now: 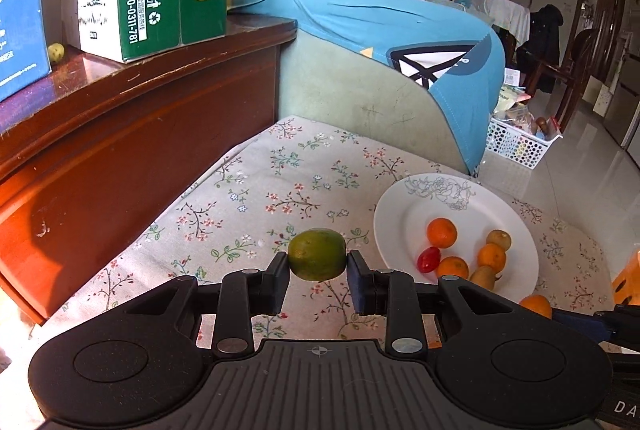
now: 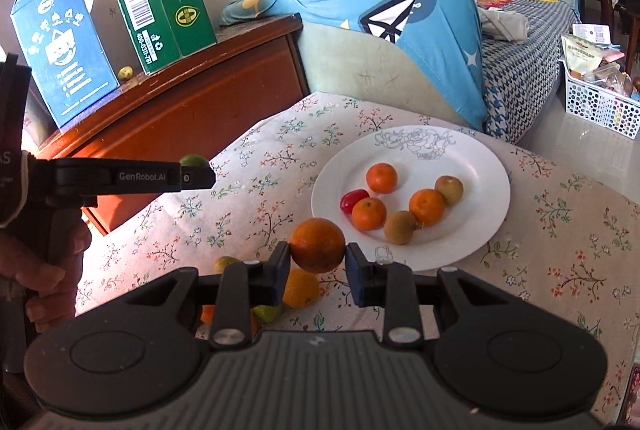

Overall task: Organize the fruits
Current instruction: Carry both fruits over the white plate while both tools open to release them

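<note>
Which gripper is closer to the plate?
Right. The right gripper, shut on an orange, is at the plate edge; the left gripper is off to its side.

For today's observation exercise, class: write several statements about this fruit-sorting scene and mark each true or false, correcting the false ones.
1. The left claw grips a green citrus fruit. True.
2. The right claw is empty. False: it grips an orange.
3. The white plate holds a red tomato. True.
4. The plate holds five oranges. False: three, plus two brownish-green fruits.
5. The green carton stands on the wooden cabinet. True.
</note>
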Tool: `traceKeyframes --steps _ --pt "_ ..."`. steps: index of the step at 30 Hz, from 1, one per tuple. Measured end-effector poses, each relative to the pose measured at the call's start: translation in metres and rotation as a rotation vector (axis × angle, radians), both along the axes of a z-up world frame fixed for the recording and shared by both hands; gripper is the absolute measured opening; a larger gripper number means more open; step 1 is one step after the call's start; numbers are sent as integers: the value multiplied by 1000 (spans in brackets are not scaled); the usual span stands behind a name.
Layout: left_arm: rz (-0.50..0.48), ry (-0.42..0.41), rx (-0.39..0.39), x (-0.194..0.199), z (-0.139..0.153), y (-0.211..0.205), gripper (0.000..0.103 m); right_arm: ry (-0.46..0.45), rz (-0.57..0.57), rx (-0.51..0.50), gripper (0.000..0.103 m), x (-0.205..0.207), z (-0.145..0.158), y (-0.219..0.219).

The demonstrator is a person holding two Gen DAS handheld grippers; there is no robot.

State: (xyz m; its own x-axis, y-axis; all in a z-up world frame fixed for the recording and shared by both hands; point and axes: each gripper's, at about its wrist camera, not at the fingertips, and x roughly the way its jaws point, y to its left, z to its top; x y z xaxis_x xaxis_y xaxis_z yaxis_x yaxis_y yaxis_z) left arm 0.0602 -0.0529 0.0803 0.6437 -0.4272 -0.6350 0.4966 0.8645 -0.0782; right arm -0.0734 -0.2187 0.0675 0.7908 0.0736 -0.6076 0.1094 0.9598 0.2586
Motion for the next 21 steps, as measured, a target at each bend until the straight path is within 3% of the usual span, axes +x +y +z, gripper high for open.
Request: traceKeyframes --steps 14,21 --pt "-67 -13 -43 -10 7 -30 28 -59 -38 -21 30 26 33 -51" --pt "-96 0 -73 -6 3 -51 28 -59 -79 -6 30 50 33 -87"
